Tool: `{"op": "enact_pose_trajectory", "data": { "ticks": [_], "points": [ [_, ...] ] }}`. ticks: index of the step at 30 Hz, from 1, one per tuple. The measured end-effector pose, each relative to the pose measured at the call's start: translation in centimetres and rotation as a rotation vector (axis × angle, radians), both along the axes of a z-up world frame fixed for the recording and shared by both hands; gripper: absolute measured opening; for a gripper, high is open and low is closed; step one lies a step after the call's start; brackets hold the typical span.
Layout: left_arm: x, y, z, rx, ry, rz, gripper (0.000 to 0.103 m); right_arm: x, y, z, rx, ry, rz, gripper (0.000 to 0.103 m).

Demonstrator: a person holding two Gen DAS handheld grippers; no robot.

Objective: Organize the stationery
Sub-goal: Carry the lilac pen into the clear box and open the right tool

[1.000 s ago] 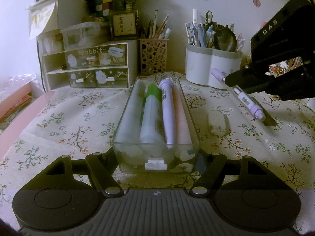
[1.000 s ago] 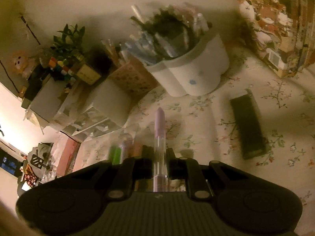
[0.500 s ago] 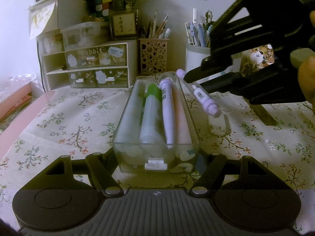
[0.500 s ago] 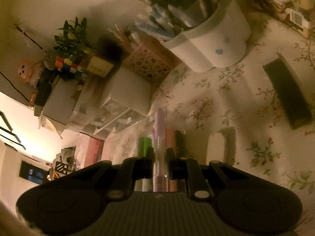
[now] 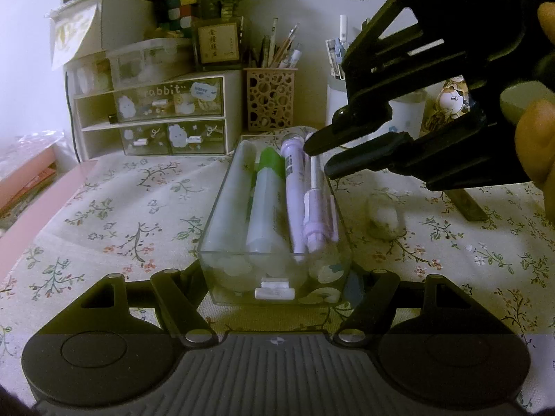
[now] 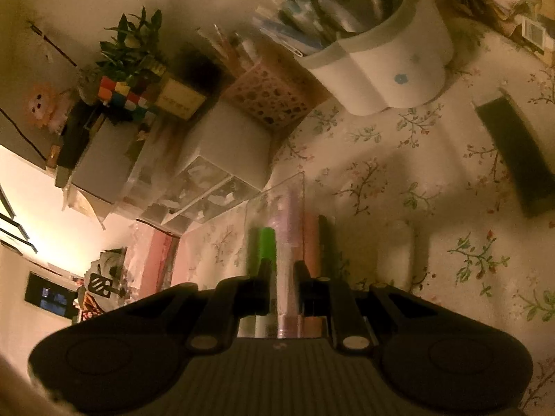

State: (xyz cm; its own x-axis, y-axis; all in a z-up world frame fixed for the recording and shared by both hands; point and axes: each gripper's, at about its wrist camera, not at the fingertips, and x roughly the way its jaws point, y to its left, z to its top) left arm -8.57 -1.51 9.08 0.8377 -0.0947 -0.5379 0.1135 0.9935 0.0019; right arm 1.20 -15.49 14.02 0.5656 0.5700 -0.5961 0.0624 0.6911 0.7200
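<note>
A clear plastic tray [image 5: 218,215] stands on the floral cloth with its near end between my left gripper's [image 5: 275,287] fingers, which are shut on it. Inside lie a white tube [image 5: 232,190], a green-capped marker [image 5: 267,187] and a thick purple pen [image 5: 293,180]. My right gripper [image 5: 321,159] reaches in from the right over the tray's far end, shut on a slim lilac pen [image 5: 314,208]. That pen slopes down into the tray's right side. In the right wrist view the lilac pen [image 6: 288,242] runs between the shut fingers of the right gripper [image 6: 283,270].
A white eraser [image 5: 383,216] and a dark flat bar [image 5: 468,202] lie right of the tray. Behind stand a white pen cup [image 6: 392,69], a perforated holder [image 5: 272,98] and a small drawer unit [image 5: 156,118]. A pink box [image 5: 27,180] sits at the left edge.
The right gripper has carried the lilac pen leftward from over the cloth to the tray, and the pen now dips into its right side. The left gripper and tray have not moved.
</note>
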Motion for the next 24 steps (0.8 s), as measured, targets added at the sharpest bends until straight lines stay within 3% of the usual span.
{"op": "enact_pose_trajectory", "data": {
  "ticks": [10, 19, 24],
  "points": [
    [0.0, 0.0, 0.0, 0.000, 0.000, 0.000, 0.073, -0.2, -1.6, 0.4, -0.015, -0.024, -0.032, 0.018],
    [0.0, 0.0, 0.0, -0.001, 0.000, -0.001, 0.073, -0.3, -3.4, -0.6, -0.058, 0.012, -0.084, 0.018],
    [0.0, 0.0, 0.1, -0.001, 0.001, -0.001, 0.073, -0.5, -3.8, -1.1, -0.120, 0.024, -0.099, 0.029]
  ]
}}
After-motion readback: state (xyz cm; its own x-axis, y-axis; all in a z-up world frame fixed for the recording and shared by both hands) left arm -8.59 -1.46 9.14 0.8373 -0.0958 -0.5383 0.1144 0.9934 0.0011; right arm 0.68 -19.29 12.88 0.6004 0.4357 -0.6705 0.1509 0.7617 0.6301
